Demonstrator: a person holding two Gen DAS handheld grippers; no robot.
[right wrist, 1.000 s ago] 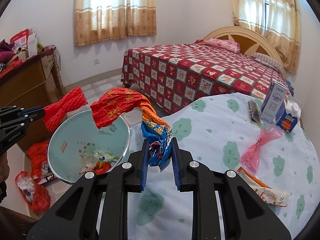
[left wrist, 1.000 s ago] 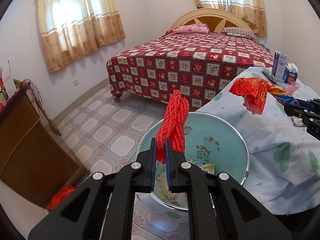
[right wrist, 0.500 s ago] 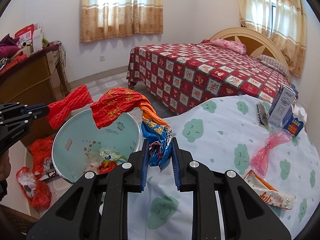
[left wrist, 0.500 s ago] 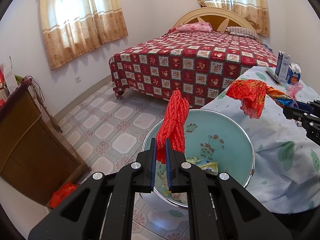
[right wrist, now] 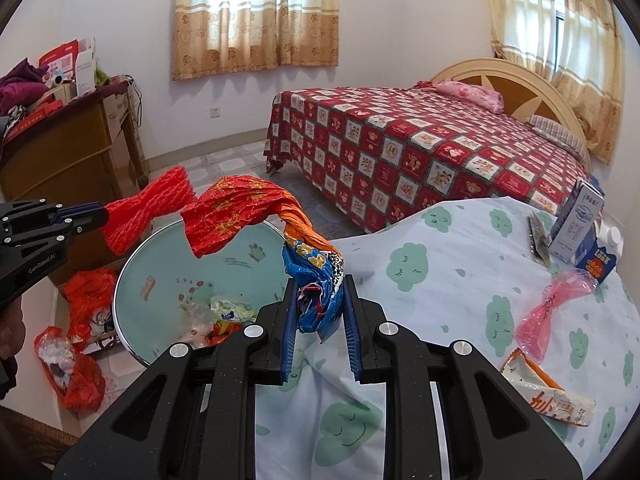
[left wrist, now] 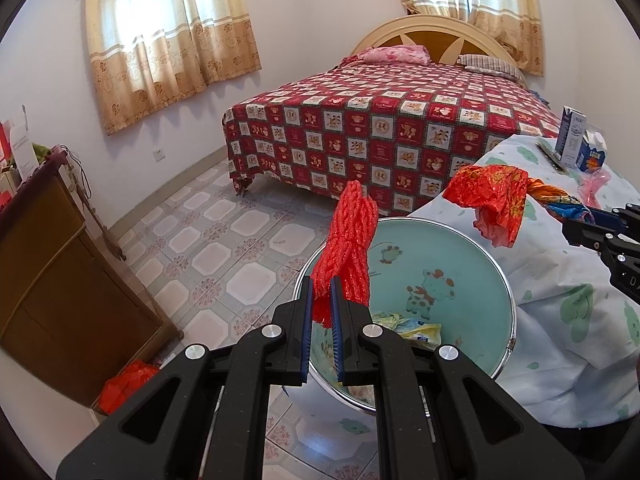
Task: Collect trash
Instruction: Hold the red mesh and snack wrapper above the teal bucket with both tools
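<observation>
My left gripper (left wrist: 321, 284) is shut on a red foam net (left wrist: 352, 240), held upright over the near rim of a pale green bin (left wrist: 460, 248) with a metal edge and some wrappers inside. From the right wrist view the same net (right wrist: 148, 208) sticks out of the left gripper (right wrist: 105, 210) at the left. My right gripper (right wrist: 318, 292) is shut on a crumpled red, orange and blue wrapper (right wrist: 240, 212) whose red end hangs over the bin (right wrist: 168, 264). That wrapper (left wrist: 492, 200) shows at the right of the left wrist view.
A table with a cloud-print cloth (right wrist: 440, 264) carries a pink wrapper (right wrist: 552, 308), an orange-white packet (right wrist: 540, 392) and two cartons (right wrist: 576, 220). A wooden cabinet (left wrist: 48, 272) and red bags (right wrist: 80, 332) stand left of the bin. A bed (left wrist: 380, 120) fills the back.
Both views have drifted slightly so the bin and the two held pieces sit a little differently in frame. Both grips are unchanged.
</observation>
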